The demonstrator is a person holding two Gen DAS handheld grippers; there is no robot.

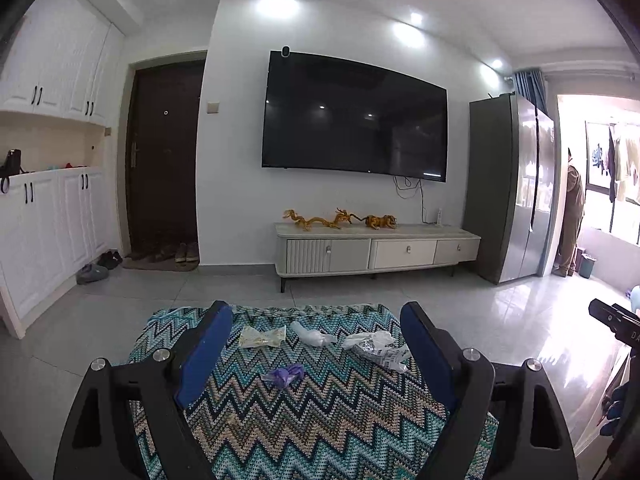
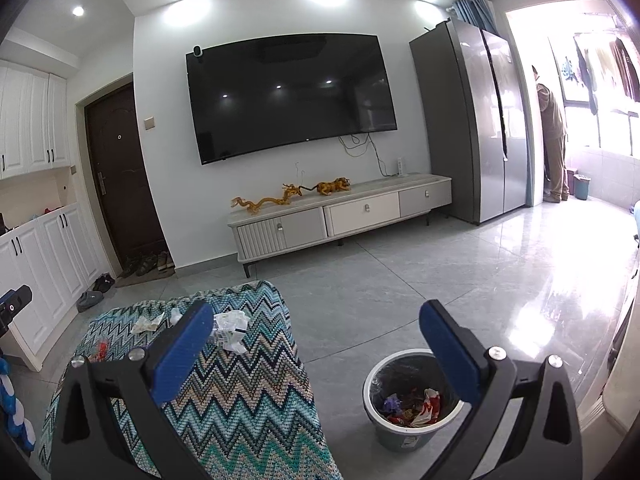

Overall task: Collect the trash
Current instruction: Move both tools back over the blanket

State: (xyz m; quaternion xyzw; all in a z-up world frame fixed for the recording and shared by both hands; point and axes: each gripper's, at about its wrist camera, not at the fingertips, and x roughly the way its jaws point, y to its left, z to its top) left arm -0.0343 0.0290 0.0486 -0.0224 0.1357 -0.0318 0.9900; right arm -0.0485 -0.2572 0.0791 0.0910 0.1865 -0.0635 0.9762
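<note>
Several pieces of trash lie on a zigzag-knit blanket (image 1: 320, 420): a yellowish wrapper (image 1: 262, 337), a clear plastic scrap (image 1: 312, 336), a white printed wrapper (image 1: 378, 346) and a small purple scrap (image 1: 283, 375). My left gripper (image 1: 316, 314) hovers above the blanket's near part, open, with nothing between its blue pads. In the right wrist view my right gripper (image 2: 316, 314) is wide open and empty, between the blanket (image 2: 240, 400) and a grey trash bin (image 2: 384, 364) on the floor. The bin holds colourful wrappers (image 2: 412, 404). A white wrapper (image 2: 230, 326) sits beside the right gripper's left finger.
A TV cabinet (image 1: 376, 246) with golden figurines stands against the far wall under a large TV (image 1: 356, 120). A fridge (image 1: 516, 184) is to the right, and a person (image 1: 572, 220) stands in the bright balcony doorway. White cupboards (image 1: 52, 232) and shoes (image 1: 92, 272) are on the left.
</note>
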